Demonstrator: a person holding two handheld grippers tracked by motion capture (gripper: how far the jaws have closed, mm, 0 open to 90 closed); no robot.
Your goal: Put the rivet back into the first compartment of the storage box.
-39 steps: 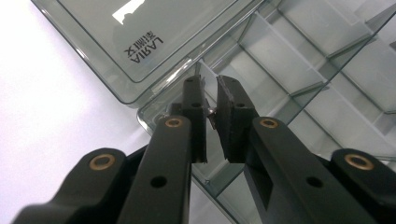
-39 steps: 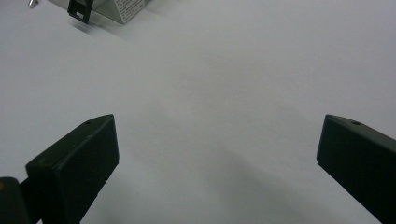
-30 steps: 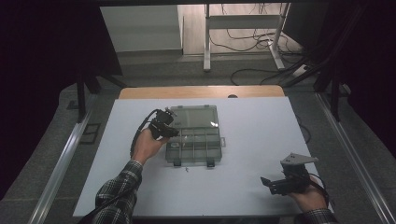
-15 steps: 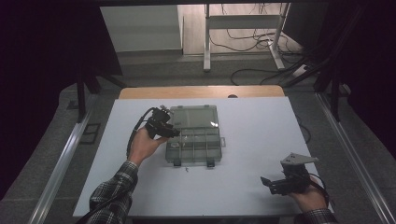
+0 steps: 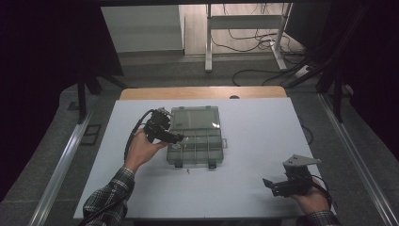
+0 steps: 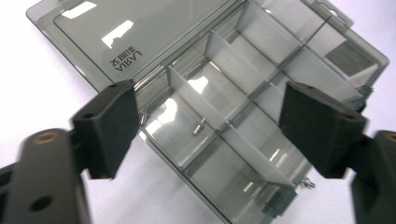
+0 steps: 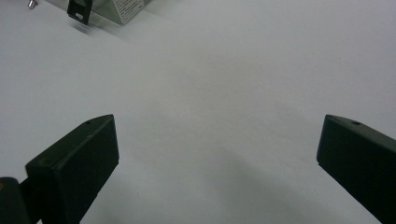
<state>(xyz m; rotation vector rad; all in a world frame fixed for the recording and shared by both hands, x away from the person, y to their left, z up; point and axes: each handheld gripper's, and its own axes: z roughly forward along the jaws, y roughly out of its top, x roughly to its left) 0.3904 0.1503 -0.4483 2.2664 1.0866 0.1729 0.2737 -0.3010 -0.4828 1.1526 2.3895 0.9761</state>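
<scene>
White bench [image 5: 244,188] under a dim room, dark curtains to both sides, a desk frame and loose cables on the floor at the top of the high view. Centre frame sits a smoky clear organiser box [image 5: 195,136], lid thrown back toward the far edge, divided tray toward the person.

Left gripper [image 5: 175,137] hangs over the tray's left edge, tilted down into it. Its jaws stand wide apart, nothing between them. In the left gripper view the box runs on a diagonal from upper right to lower left, and the compartments lie straight ahead between the jaws. A small screw [image 6: 199,126] lies in one compartment near the middle of the frame, long axis slanting up to the right. Another tiny piece [image 6: 142,117] sits just beside the left jaw; too small to name.

Right gripper [image 5: 269,184] rests low at the lower right of the high view, well apart from the box, jaws also spread and empty. Its own view looks across bare bench, with a black latch [image 7: 78,9] of the box and a small screw on the bench [image 7: 31,3] at the upper left corner.

So the left hand [image 5: 141,150] is clearly the nearer one. If that screw in the tray is the target, the jaws would have to drop straight forward and close across its slant.
</scene>
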